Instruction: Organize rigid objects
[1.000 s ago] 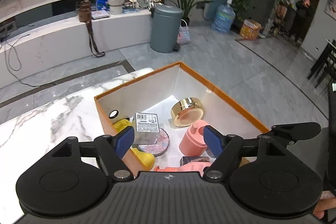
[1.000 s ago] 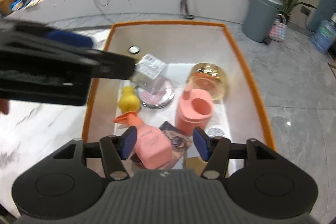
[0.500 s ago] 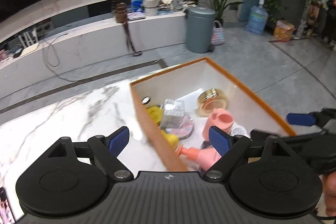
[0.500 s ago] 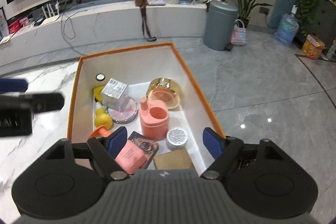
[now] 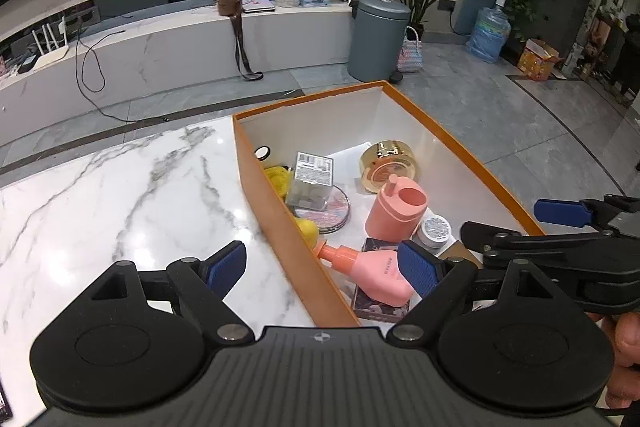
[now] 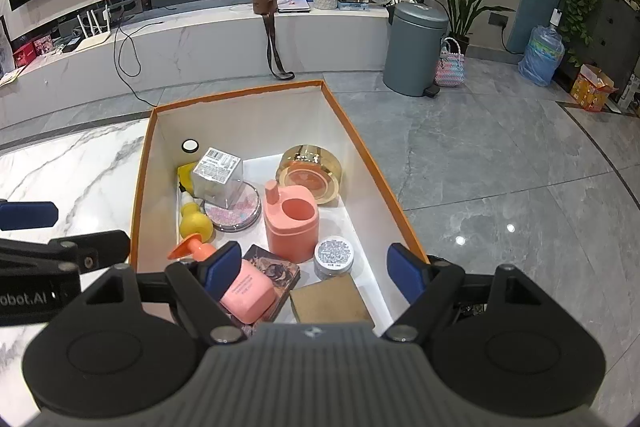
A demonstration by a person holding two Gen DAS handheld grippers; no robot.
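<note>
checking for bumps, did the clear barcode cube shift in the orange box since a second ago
No. The clear barcode cube still sits on the round glitter compact near the orange box's left wall.

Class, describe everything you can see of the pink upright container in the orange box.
The pink container looks like matte plastic: a rounded block standing upright, with a round open well in its top and a short peg rising beside it. It stands on the white floor of the orange box, about mid-box. The gold jar sits just behind it, the small silver-lidded jar in front to its right. Neither gripper touches it.
</note>
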